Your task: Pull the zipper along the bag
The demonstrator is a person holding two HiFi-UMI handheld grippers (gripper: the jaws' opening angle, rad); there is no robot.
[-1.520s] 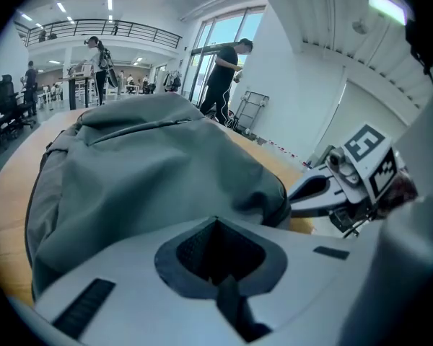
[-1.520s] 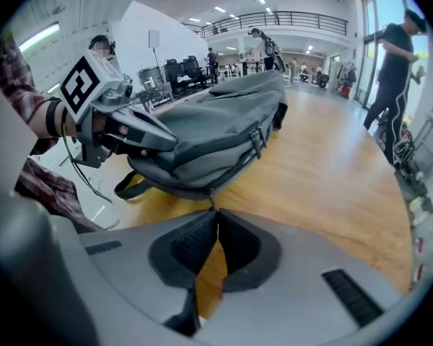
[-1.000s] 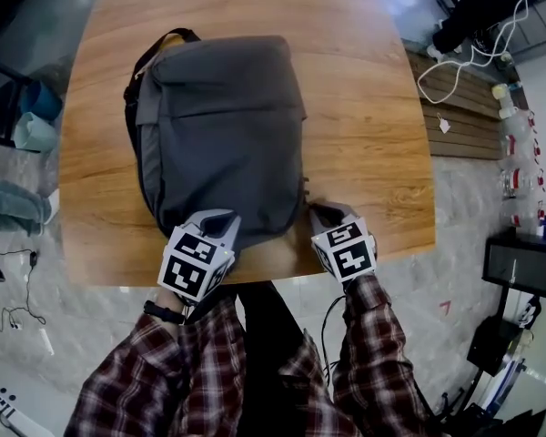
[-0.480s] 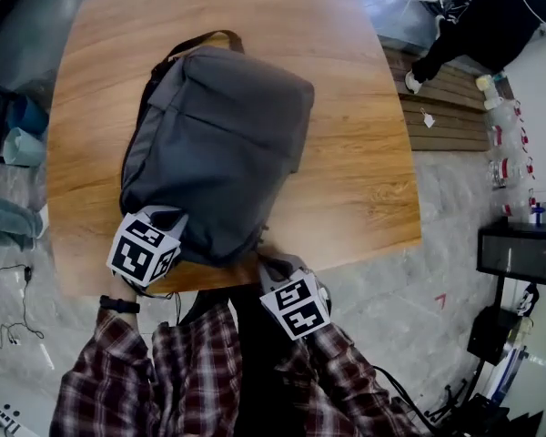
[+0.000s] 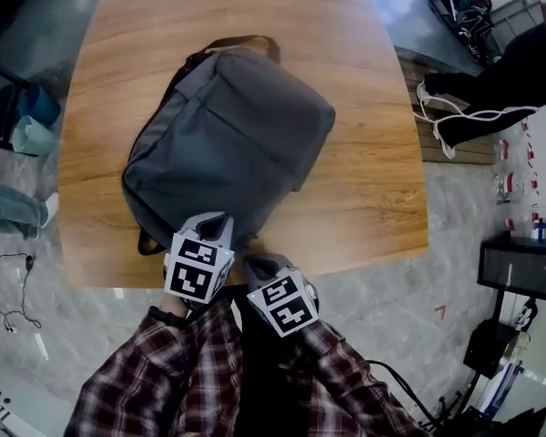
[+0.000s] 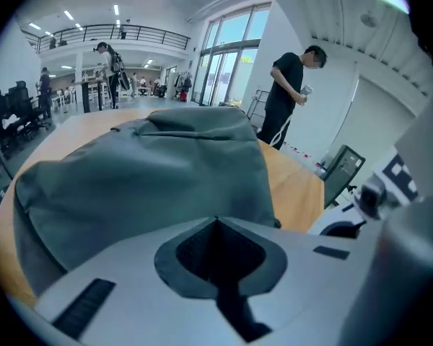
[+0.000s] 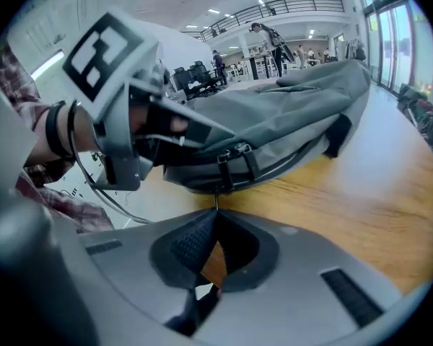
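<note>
**Bag** (image 5: 227, 144): grey backpack, lying flat on the wooden table (image 5: 373, 189).
- Long axis runs from 7 o'clock to 1 o'clock as seen from above.
- Carry handle (image 5: 246, 44) is at the 1 o'clock end, the base at the 7 o'clock end close to the table's near edge.
- Buckled straps (image 7: 231, 163) hang at the base corner.

**Left gripper** (image 6: 216, 220): jaws closed tip to tip.
- The tips press into the bag's base edge.
- It appears to be nipping the fabric there as an anchor. The pinch itself is only just visible.

**Right gripper** (image 7: 215, 209): jaws closed.
- A thin metal tab stands out from between the tips, and I take it for the zipper pull (image 7: 215, 199).
- It sits just beside the left gripper, at about 5 o'clock from it.

**Deciding relation:**
- The pull sits at the bag's base end, right at the right gripper's fingertips.
- The rest of the bag stretches away from those fingertips toward 1 o'clock.
- The right gripper is the nearer one and has the tab.
- A dark band along the bag's right flank, probably the zip track, leads off toward the handle end.
- In my judgement the pull should travel along that flank, while the left gripper holds the base back.
</note>
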